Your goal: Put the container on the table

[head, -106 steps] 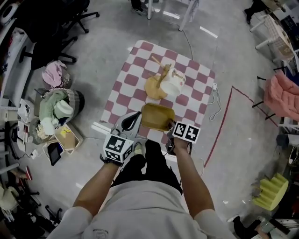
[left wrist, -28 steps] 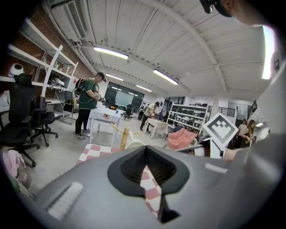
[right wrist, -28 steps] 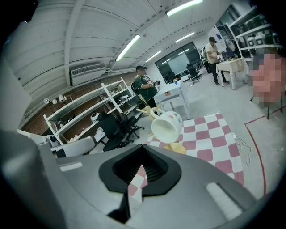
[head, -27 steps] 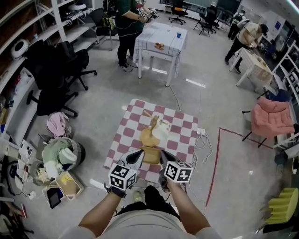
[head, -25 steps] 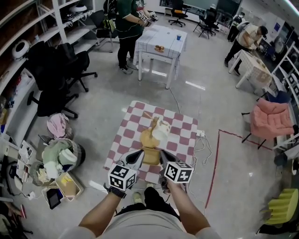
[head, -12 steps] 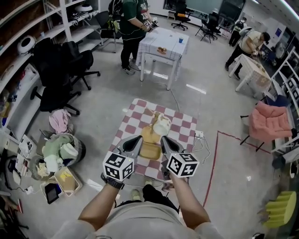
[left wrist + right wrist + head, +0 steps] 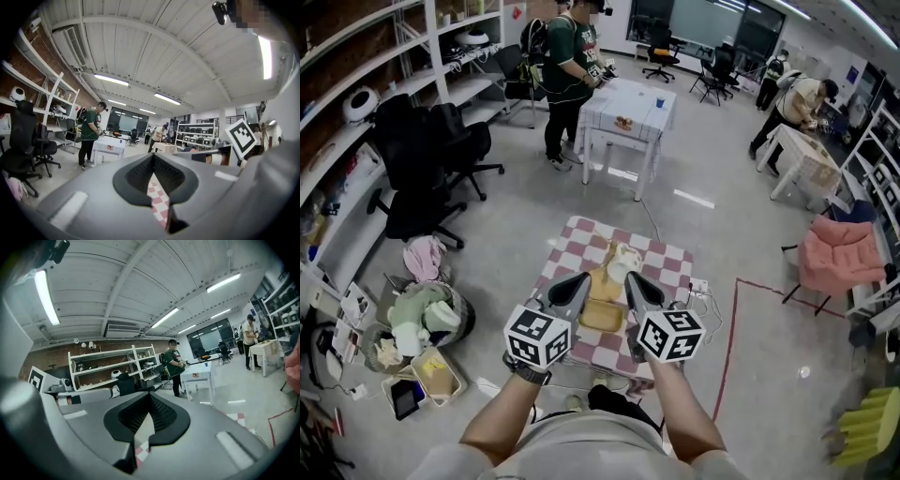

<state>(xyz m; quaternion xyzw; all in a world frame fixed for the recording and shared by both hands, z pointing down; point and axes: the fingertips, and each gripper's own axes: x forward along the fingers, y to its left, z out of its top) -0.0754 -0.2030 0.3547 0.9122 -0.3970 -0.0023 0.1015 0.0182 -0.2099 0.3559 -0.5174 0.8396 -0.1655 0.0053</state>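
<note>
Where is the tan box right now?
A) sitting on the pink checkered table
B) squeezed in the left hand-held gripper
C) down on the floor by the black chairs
A: the tan container sits on the checkered table, while the left hand-held gripper and right hand-held gripper hold nothing.
</note>
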